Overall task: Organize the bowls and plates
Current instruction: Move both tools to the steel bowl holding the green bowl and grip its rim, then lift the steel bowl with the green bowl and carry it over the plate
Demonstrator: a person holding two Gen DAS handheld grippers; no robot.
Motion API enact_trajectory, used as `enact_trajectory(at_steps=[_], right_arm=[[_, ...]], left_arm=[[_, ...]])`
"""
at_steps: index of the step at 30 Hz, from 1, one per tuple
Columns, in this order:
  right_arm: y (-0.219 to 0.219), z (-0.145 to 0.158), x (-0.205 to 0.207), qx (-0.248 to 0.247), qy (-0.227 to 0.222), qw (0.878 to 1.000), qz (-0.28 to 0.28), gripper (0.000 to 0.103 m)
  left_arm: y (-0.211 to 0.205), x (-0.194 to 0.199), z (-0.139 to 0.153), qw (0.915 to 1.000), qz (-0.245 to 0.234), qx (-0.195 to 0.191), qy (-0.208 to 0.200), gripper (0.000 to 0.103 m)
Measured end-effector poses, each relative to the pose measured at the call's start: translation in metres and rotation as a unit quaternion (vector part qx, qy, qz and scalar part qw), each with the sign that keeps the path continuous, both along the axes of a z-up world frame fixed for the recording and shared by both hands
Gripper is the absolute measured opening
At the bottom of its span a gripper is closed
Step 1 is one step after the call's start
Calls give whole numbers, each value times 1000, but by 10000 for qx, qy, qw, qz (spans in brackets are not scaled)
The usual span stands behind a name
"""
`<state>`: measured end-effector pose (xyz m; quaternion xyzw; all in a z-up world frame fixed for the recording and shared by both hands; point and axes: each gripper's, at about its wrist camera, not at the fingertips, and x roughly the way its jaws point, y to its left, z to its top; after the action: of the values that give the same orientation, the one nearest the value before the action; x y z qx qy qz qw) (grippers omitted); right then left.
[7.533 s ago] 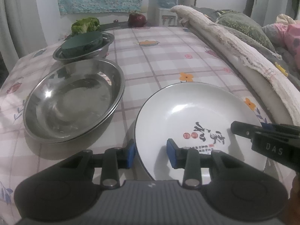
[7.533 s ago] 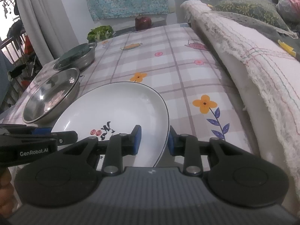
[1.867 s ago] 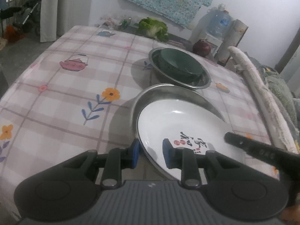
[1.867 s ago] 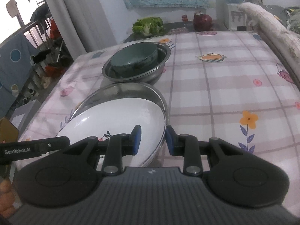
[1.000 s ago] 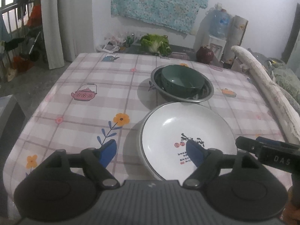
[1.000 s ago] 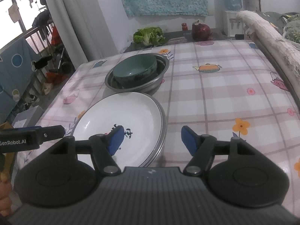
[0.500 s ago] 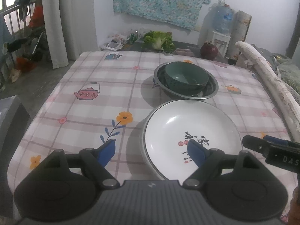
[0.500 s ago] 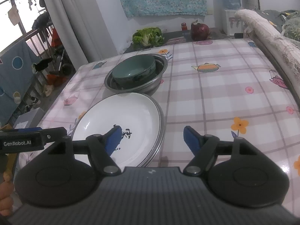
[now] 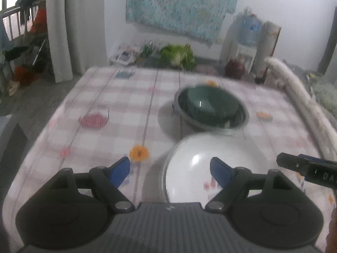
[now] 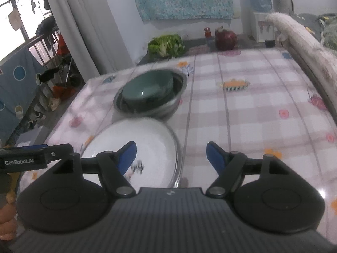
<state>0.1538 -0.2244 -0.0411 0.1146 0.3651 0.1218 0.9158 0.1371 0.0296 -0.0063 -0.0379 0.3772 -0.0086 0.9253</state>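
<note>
While both tongs, left and right, stand apart and empty, the round white ceramic plate lies inside a shallow steel basin, and the dark green bowl sits in the deeper steel bowl.

The right gripper is hovering with its blue-padded jaws standing wide apart and nothing between them, over the near edge of a white plate. The plate is sitting inside a steel basin, only its rim showing around the plate, on a pink checked tabletop. Just behind the plate, a green bowl is resting in a second steel bowl. Left of the plate, the tip of the left gripper is reaching in. Far behind the plate, leafy greens are lying.
</note>
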Motion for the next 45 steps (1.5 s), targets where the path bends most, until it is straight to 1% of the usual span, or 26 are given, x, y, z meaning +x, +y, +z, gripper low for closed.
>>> enact_trajectory(at_steps=[3,5,7,9,10,11,13,15,18,24,28,32,35,36,38,40,45], right_arm=[[-3,6,24,67,-105,9999,-42,73],[-5,8,44,135,-153,9998,-40,72],[-6,7,67,199,-151,9997,-35,66],[-7,2,91,307,-70,9995,-52,56],[-9,0,102,366,-17,9993,-69,54],[-10,-4,115,427,57,9990,-95,49],[-12,-11,135,486,156,9986,-119,46],[-11,-20,153,494,261,9984,-129,41],[-10,-34,172,588,444,9972,-100,36],[-9,-59,193,801,753,9939,-76,24],[-6,-72,203,945,892,9915,-19,22],[1,-78,209,900,916,9917,13,21],[1,-79,212,957,935,9910,9,19],[2,-78,211,964,928,9910,19,15],[4,-76,210,971,888,9913,73,11],[5,-74,209,933,867,9918,81,11],[4,-74,209,961,855,9916,96,11]], left_arm=[[9,24,5,9994,-49,-212,-272,77],[13,44,5,9987,-66,-350,-360,73],[16,67,1,9984,-96,-475,-280,59],[18,90,-6,9981,-173,-583,-124,55],[18,103,-11,9980,-182,-598,-16,51],[18,111,-15,9979,-191,-609,56,48],[17,128,-25,9972,-253,-658,234,38],[20,139,-34,9956,-287,-781,429,35],[23,151,-46,9920,-321,-1041,631,35],[23,166,-62,9887,-353,-1168,868,37],[24,178,-70,9861,-309,-1301,992,36],[24,183,-74,9835,-273,-1428,1077,30],[25,187,-74,9809,-241,-1594,1089,19],[25,187,-74,9798,-232,-1655,1096,14],[23,188,-73,9807,-167,-1611,1100,13],[22,189,-73,9817,-130,-1564,1080,13],[22,188,-71,9811,-98,-1588,1100,13]])
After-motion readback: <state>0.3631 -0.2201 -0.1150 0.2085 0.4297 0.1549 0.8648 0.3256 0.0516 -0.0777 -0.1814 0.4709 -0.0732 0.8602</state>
